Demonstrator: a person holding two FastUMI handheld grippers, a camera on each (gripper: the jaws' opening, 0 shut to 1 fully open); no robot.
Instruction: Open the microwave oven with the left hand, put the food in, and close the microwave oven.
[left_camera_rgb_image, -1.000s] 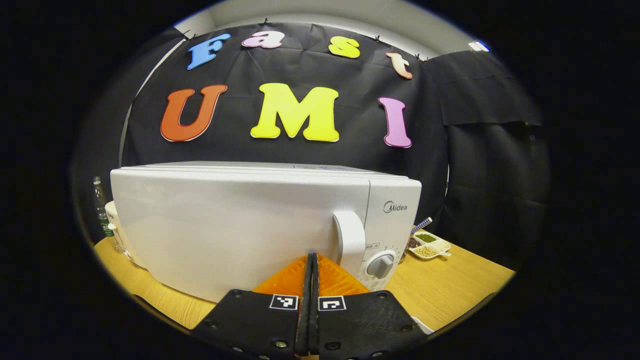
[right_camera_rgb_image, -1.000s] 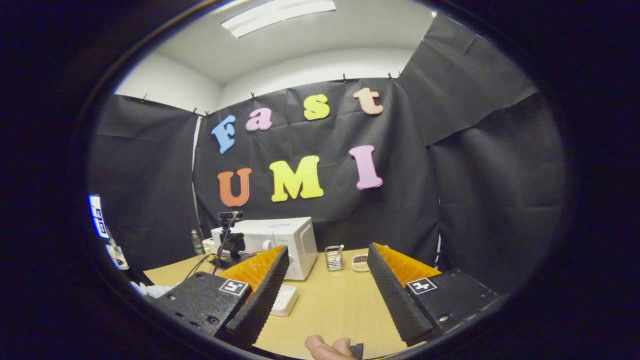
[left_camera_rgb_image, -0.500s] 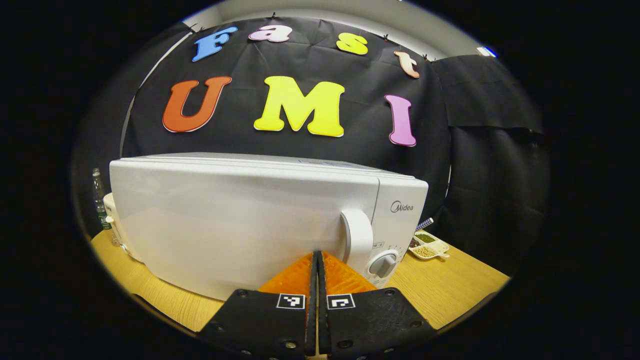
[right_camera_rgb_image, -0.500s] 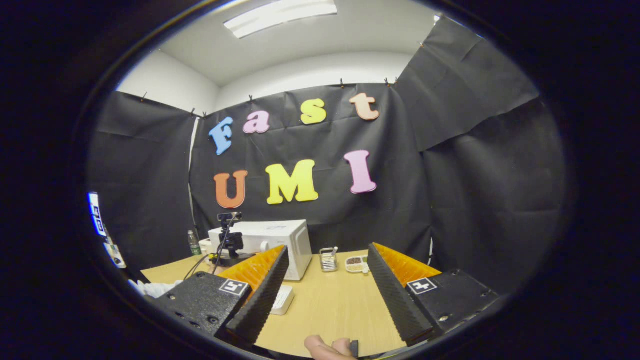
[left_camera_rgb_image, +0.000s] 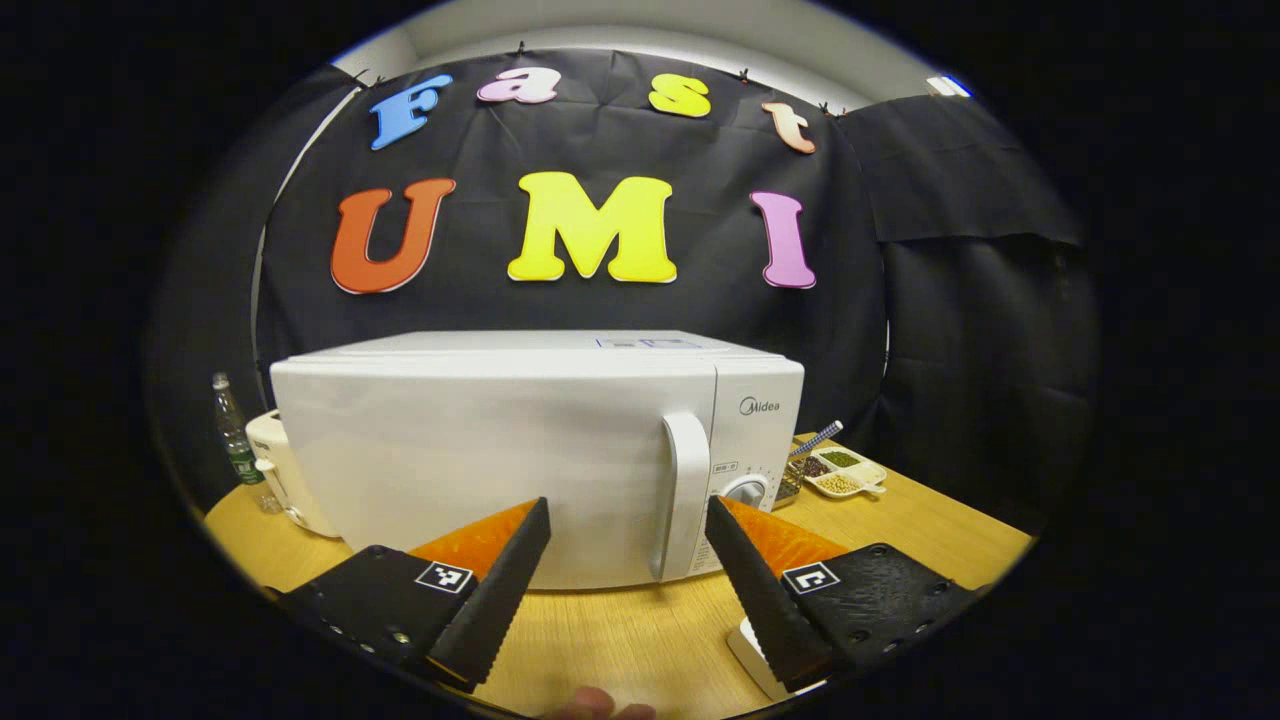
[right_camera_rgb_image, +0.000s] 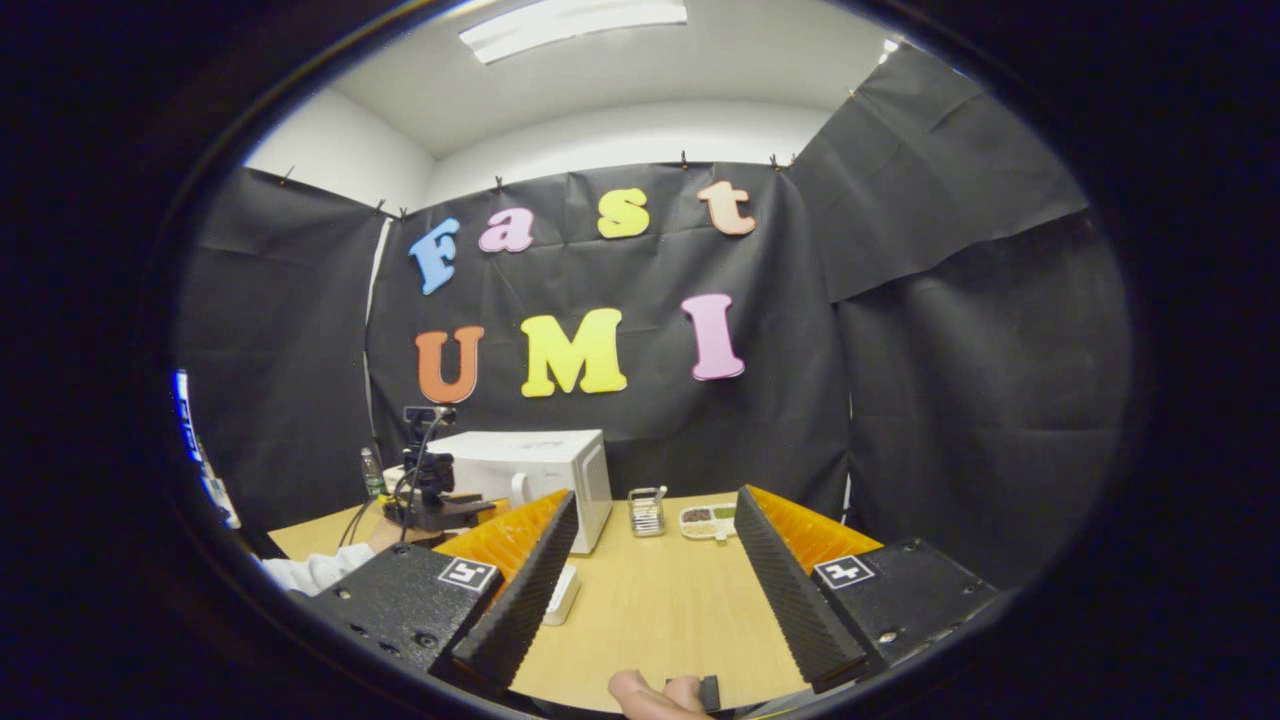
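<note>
facing a shut white microwave oven on a pale wood-grain table, the left gripper hangs with its fingers spread wide and nothing between them. the oven sits at twelve o'clock of that gripper, its smooth, glossy door closed; a rounded vertical door handle stands at one o'clock, just left of the round control dial. the boxy oven looks heavy and rigid, unlikely to slide under a modest tug; the stiff, slick handle is the place to take hold, probably hooked from behind rather than pinched. a flat white object lies at five o'clock on the table; whether it is the food cannot be told. a divided dish of beans sits at two o'clock and a plastic bottle at nine. in the right gripper view, the right gripper is likewise wide open and empty, with the oven well off at eleven o'clock.
</note>
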